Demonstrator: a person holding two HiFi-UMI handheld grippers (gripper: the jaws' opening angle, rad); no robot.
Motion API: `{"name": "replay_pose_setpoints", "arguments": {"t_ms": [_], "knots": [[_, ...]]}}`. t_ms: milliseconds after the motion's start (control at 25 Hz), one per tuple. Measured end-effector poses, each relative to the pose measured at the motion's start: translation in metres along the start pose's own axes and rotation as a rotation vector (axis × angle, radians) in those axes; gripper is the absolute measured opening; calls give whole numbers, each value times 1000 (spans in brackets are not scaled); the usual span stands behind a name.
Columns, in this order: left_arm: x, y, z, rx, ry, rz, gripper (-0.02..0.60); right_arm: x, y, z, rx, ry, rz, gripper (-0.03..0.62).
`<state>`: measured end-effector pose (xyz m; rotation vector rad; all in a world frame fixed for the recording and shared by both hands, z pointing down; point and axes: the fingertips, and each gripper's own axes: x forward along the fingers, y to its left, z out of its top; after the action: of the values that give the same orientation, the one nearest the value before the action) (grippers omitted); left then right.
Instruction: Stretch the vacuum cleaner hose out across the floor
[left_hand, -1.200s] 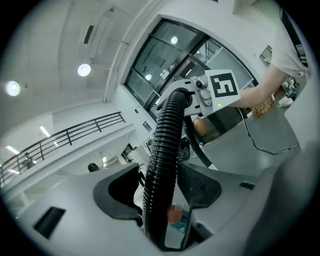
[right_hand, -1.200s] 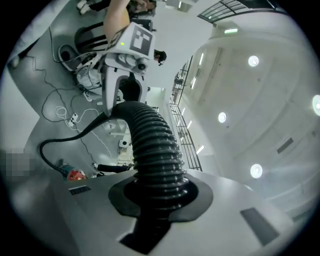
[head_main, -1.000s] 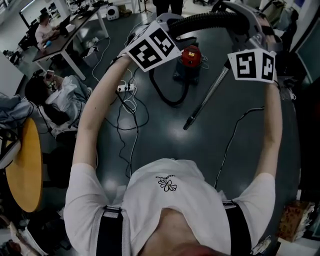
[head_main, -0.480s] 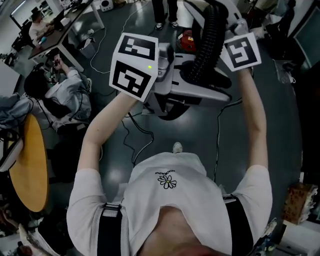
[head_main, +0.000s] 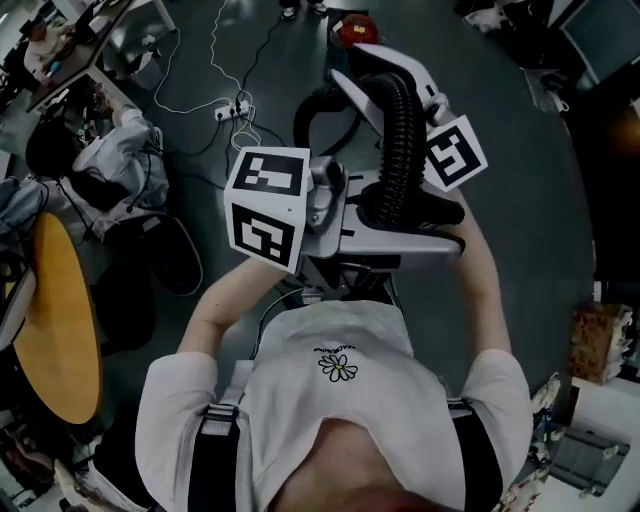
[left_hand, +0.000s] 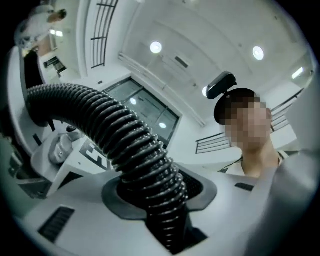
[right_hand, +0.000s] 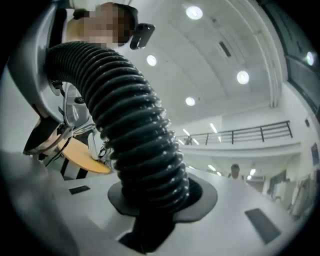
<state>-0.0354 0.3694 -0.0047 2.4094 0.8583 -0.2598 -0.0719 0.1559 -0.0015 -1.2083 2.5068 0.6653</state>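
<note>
The hose (head_main: 400, 140) is ribbed black plastic, each ridge catching a dull sheen (shinier in the right gripper view). At the left edge the round table (head_main: 50, 330) looks like smooth wood. The floor (head_main: 520, 220) is dark, smooth, faintly glossy.

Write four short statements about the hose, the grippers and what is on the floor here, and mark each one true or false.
1. The black hose runs between the fingers of the left gripper. True.
2. The right gripper is empty. False: the right gripper is shut on the hose too.
3. The red vacuum cleaner stands on the round orange table. False: the vacuum cleaner stands on the floor, apart from the table.
4. A white power strip lies on the floor. True.
</note>
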Motion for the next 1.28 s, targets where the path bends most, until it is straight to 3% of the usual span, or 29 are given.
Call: {"name": "replay_pose_setpoints", "arguments": {"t_ms": [160,240,320,440,520,640,720,840,1000,1120,1280], "knots": [[-27,-5,-87,-245,-75,70,144,-95,81,-107,-249,483,139,107],[-32,-16,-132,-318,-87,104,144,-152,120,-143,-311,612,174,107],[-33,-26,-167,-360,-95,124,144,-182,150,-143,-353,693,172,107],[-25,-38,-205,-386,-88,128,144,-216,162,-137,-406,758,127,107],[-11,-42,-225,-377,-54,137,144,-238,158,-130,-371,771,75,107],[15,-47,-256,-331,45,167,144,-270,159,-112,-282,782,46,110],[27,-48,-280,-317,113,199,144,-297,165,-110,-287,830,65,115],[36,-45,-305,-352,150,243,144,-337,166,-108,-409,910,102,115],[44,-42,-338,-329,245,310,143,-386,176,-108,-560,907,175,120],[44,-42,-348,-335,275,308,143,-400,177,-108,-463,891,98,124],[45,-43,-353,-334,291,305,143,-414,180,-109,-199,924,17,157]]}}
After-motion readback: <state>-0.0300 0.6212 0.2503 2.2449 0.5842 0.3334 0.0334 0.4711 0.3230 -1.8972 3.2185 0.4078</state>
